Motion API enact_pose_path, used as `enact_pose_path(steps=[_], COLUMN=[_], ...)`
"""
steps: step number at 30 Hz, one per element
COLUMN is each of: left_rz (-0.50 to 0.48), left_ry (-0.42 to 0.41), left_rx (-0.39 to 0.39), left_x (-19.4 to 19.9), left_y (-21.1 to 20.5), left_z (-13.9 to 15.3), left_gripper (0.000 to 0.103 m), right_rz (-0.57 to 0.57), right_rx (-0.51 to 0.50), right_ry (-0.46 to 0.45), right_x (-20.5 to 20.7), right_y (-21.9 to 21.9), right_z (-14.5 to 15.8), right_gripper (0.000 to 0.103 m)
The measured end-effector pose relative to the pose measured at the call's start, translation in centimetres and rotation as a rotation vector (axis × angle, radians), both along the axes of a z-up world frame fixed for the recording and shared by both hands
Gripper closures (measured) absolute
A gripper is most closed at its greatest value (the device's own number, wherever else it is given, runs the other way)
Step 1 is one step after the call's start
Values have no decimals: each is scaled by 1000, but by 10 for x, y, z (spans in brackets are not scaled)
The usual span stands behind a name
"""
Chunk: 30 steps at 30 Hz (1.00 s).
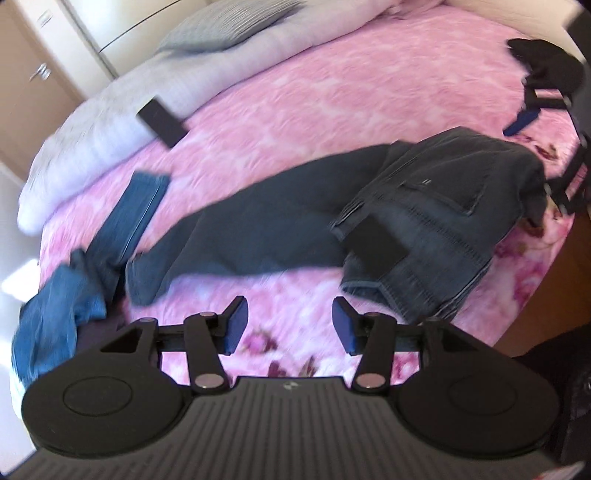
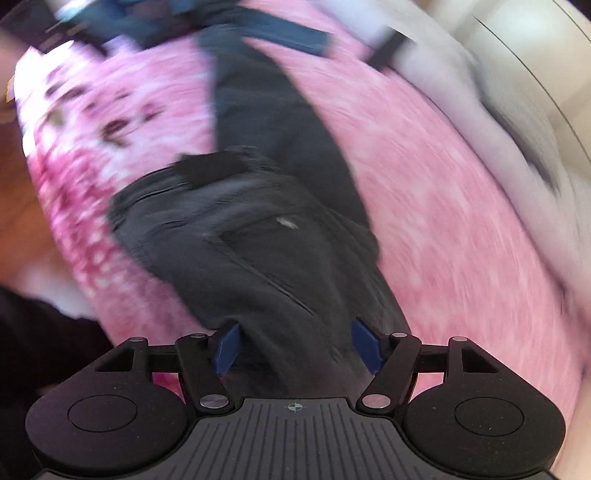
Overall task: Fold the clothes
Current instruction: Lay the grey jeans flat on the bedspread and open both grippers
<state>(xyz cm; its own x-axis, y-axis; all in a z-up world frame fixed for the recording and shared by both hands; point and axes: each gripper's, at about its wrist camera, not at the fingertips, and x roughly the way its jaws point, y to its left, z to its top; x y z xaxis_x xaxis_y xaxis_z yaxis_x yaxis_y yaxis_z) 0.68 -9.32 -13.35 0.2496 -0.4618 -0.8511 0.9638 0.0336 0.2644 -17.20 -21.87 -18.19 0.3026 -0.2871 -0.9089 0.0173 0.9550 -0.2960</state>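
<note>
dark jeans [image 1: 424, 218]: heavy, floppy denim, mid-frame – best grabbed at the waistband
left gripper [image 1: 288, 325]: spread, empty
right gripper [image 2: 295, 347]: jaws apart, denim between, unpinched

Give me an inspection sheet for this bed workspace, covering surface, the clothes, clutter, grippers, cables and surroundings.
Surface: pink bedspread, floral toward its near edge.
Job's things: dark jeans lying across the bed, waist part bunched; blue jeans crumpled at the left edge.
Clutter: dark flat object on the white duvet; grey pillow; black item at the far right.
Grippers: left gripper open over bare bedspread; right gripper open, dark jeans between its fingers, pads not pressing.
Cables: nothing seen.
Surroundings: wooden cupboard doors beyond the bed.
</note>
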Motion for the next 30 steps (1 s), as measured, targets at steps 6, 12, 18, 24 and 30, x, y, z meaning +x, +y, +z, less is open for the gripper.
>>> enact_pose_path(steps=[6, 12, 18, 24, 30], left_rz=[-7, -93, -62, -95, -118], left_ry=[56, 51, 42, 38, 71], left_rx=[18, 30, -42, -111, -212], left_x=[11, 11, 25, 17, -21], left_y=[17, 18, 5, -34, -100], left_z=[-18, -36, -27, -12, 6], left_gripper=[56, 56, 56, 56, 56], right_rz=[364, 506, 257, -117, -293], right_rx=[-125, -216, -48, 29, 111], right_ry=[91, 188, -88, -369, -660], right_x=[40, 53, 58, 35, -18], right_y=[58, 73, 23, -83, -185], right_z=[-76, -132, -30, 93, 187], right_gripper=[23, 16, 70, 75, 76])
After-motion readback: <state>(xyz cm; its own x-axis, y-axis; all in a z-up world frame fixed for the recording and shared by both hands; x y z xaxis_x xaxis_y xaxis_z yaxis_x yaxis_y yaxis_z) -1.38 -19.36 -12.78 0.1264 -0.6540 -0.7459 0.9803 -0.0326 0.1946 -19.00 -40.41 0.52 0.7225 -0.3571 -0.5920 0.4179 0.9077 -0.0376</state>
